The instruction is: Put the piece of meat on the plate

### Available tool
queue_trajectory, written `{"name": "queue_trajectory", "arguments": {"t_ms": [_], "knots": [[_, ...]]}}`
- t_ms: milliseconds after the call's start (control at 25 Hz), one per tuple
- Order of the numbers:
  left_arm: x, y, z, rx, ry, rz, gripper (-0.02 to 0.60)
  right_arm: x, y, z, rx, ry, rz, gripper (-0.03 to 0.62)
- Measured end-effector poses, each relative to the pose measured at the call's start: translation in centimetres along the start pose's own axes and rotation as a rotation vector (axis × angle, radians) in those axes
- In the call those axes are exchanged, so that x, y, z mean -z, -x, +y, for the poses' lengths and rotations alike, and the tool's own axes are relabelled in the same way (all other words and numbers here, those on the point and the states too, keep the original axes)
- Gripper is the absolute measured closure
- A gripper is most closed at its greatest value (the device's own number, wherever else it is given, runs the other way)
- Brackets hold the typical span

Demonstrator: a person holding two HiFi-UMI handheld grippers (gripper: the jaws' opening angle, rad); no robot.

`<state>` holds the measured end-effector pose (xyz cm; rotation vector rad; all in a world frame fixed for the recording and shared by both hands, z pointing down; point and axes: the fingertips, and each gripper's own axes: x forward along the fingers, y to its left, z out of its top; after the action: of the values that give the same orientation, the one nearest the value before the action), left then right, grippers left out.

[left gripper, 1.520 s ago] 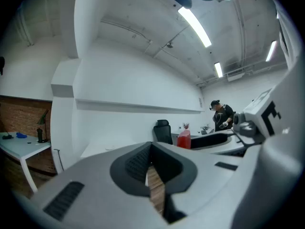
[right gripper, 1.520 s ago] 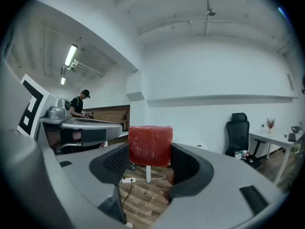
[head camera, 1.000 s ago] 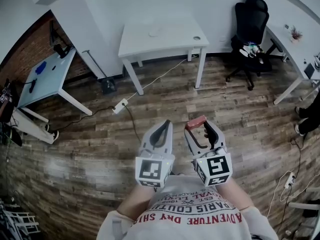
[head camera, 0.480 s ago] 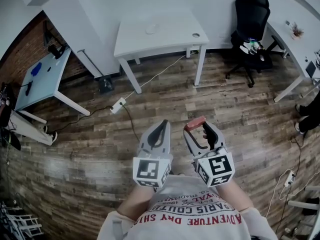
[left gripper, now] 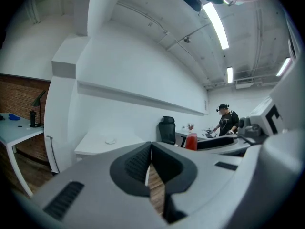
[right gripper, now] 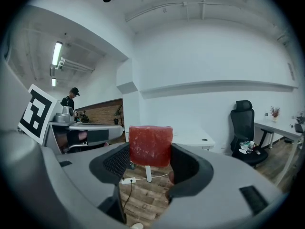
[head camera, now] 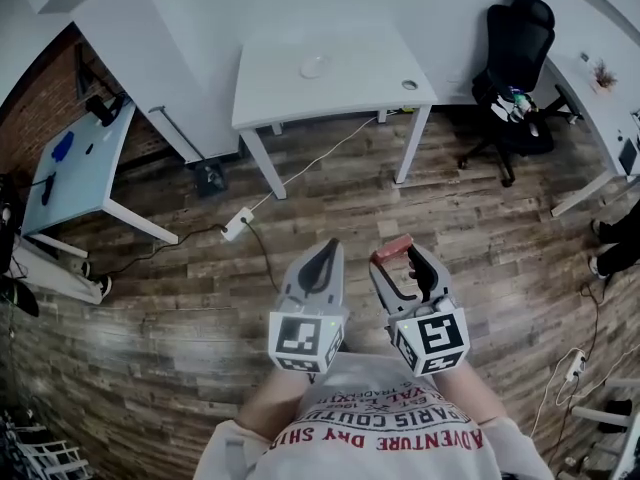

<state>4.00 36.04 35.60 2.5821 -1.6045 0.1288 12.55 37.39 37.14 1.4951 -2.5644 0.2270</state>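
The white desk stands against the wall, and the plate sits on it near its back edge, left of its middle. Both grippers hang over the wooden floor on the desk's near side, well short of it. The right gripper has its fingers clamped on the piece of meat, a red block sticking up past the tips, in the air and well apart from the plate. The left gripper, just beside it, has its fingers pressed together. A black office chair stands right of the desk.
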Motion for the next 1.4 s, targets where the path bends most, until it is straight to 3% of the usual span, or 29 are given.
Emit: {"name": "queue_trajectory", "arguments": {"t_ms": [360,680,1040,1240,1400], "knots": [[-2.9,-7.6,12.6,0.059,0.003,-0.003,0.574,-4.7,-14.0,0.9,0.050,-0.002,0.000,0.321],[-3.5,-12.7,19.9,0.099,0.001,0.007,0.574,-7.3,-22.7,0.7,0.083,-0.008,-0.009,0.321],[-2.5,-17.5,24.7,0.049,0.040,0.027,0.574,-7.0,-29.2,-1.3,0.040,0.007,0.016,0.321],[-2.5,-21.9,26.1,0.011,-0.004,0.045,0.574,-7.4,-33.2,-4.1,-0.020,-0.061,0.019,0.321],[-3.7,-26.9,27.1,-0.011,-0.005,0.047,0.574,-8.8,-37.2,-7.5,-0.055,-0.049,0.024,0.321]]}}
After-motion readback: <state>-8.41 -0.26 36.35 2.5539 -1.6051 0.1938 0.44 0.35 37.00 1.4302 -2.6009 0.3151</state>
